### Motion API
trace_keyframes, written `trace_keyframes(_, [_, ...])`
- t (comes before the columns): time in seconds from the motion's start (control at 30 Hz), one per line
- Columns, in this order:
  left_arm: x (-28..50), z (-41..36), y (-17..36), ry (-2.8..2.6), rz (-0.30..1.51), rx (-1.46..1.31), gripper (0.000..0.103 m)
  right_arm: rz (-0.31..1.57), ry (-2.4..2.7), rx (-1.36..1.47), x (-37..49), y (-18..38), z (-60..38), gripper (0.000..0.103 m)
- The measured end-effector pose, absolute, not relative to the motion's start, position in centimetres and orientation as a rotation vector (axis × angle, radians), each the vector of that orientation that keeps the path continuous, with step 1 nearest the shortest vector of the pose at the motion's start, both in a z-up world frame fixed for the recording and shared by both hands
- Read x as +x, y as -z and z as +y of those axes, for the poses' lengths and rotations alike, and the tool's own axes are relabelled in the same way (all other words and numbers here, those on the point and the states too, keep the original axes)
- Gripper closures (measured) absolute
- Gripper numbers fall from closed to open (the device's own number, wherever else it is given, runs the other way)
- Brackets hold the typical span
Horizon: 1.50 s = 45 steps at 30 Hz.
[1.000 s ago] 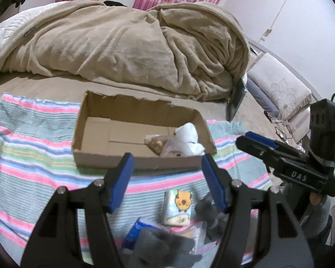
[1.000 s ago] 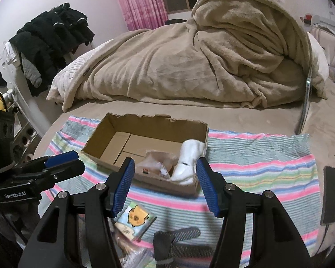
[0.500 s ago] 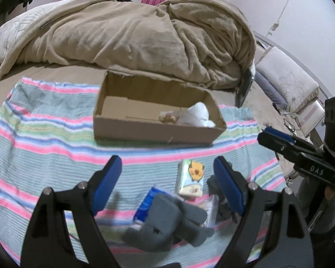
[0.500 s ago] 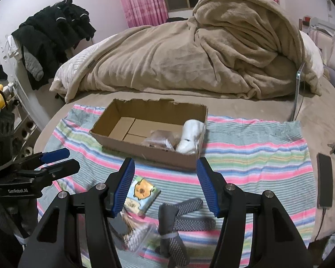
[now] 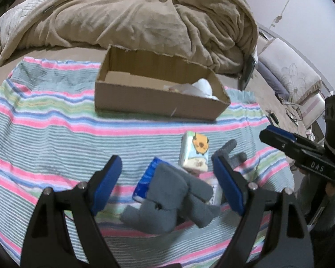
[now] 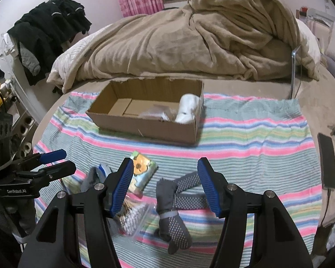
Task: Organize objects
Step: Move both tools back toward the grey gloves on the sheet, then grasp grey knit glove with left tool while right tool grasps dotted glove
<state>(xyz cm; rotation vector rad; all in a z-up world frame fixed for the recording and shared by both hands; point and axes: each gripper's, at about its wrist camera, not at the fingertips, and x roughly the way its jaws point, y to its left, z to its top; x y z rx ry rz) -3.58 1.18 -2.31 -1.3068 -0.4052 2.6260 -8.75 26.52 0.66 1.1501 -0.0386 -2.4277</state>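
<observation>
Item: loose pile, near edge of striped blanket (image 6: pixel 245 134), front of bed.
- Plain grey socks (image 5: pixel 174 196), heaped, lying partly over a blue packet (image 5: pixel 148 178). Sit between fingers of left gripper (image 5: pixel 167 185), w/ no contact visible.
- Tissue pack (image 5: pixel 195 154) w/ orange cartoon face, flat, just beyond the socks.
- Dotted grey socks (image 6: pixel 178 198), banded as a pair, sprawled in an L; lie between fingers of right gripper (image 6: pixel 165 185), not pinched.
- Clear bag (image 6: pixel 131 218) of small sticks, prob. cotton buds, beside left finger of right gripper, partly hidden by it.

Tools: both spread wide, nothing held. Each hangs above its own sock bundle, fingers straddling it, prob. lining up a pick; whether lowered enough to close, cannot tell.

Destination (judged): cardboard box (image 6: pixel 145 127), open top, farther back on blanket, well apart from pile. Holds a white item (image 6: pixel 187 109) and a crinkled clear wrapper (image 6: pixel 156 112), both crowded at its right end; left part bare, so room remains there.

Surround: beige duvet (image 6: pixel 189 40) bunched behind box; dark clothes (image 6: pixel 49 31) hung on wall at left; phone (image 6: pixel 328 160) at right, off the blanket.
</observation>
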Motion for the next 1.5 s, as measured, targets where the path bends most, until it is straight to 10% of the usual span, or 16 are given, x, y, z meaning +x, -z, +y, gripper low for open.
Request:
trace_keyframes(1.17, [-2.4,3.0,8.7,-2.500,-0.356,-1.455,0.019,0.012,2.336,1.402,-7.7,7.8,26.9,0.040])
trace_keyframes(1.5, [-2.3,3.4,8.8,-2.503,-0.333,-1.430,0.046,0.073,2.303,1.420,-7.3,8.9,26.0,0.051])
